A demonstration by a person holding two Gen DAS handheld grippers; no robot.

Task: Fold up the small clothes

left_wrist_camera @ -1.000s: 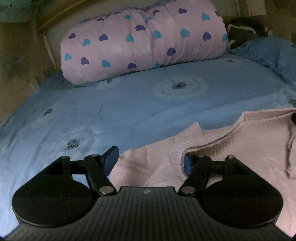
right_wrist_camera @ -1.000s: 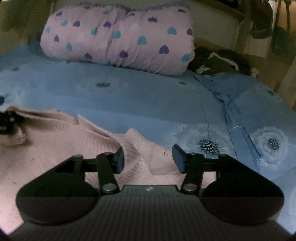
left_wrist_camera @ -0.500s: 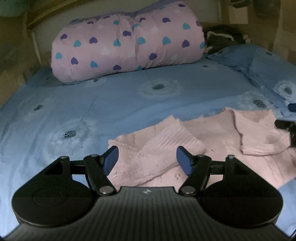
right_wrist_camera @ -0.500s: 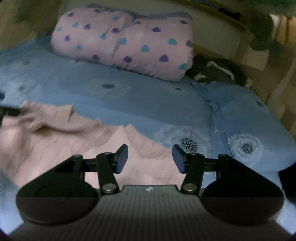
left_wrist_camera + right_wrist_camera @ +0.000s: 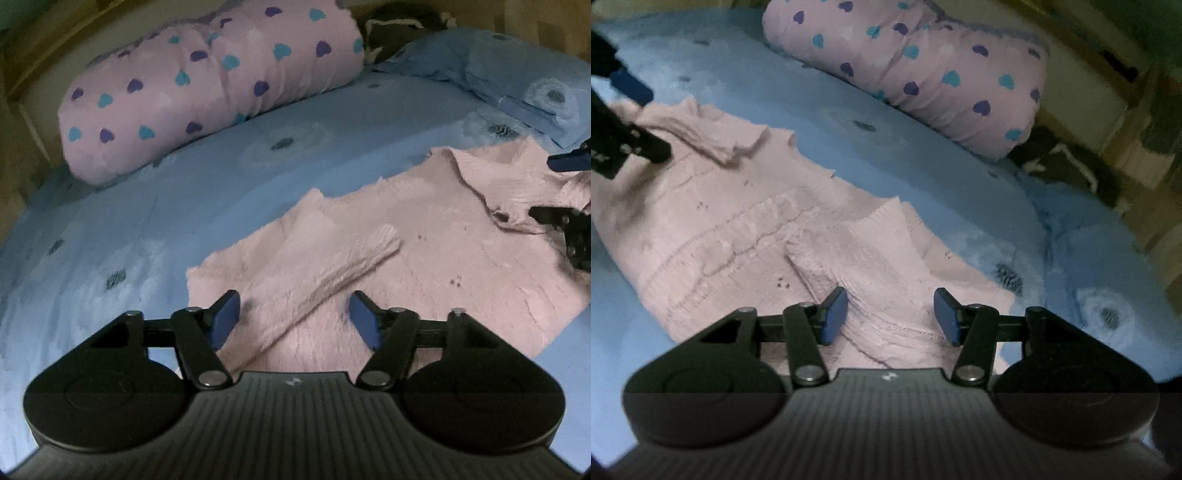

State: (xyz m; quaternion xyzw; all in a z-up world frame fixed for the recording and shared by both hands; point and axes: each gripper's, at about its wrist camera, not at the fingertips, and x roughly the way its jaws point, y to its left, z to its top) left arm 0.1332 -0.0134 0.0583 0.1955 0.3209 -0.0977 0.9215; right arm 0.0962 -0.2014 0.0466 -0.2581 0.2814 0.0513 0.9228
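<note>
garment: pink knitted sweater (image 5: 424, 254) flat on blue floral bed sheet (image 5: 147, 206), sleeves folded in
left hand-held gripper (image 5: 293, 319): released, jaws just narrowing, nothing pinched
right hand-held gripper (image 5: 890, 317): released
left: body fold

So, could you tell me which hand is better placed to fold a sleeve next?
Probably the left: its tool sits open right over a folded sleeve of the sweater.

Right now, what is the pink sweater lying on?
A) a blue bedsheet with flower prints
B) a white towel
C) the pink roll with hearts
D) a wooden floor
A: the pink sweater lies spread flat on the blue bedsheet with its dandelion-like flower prints, and the heart-print rolled quilt sits apart, farther up the bed.
</note>
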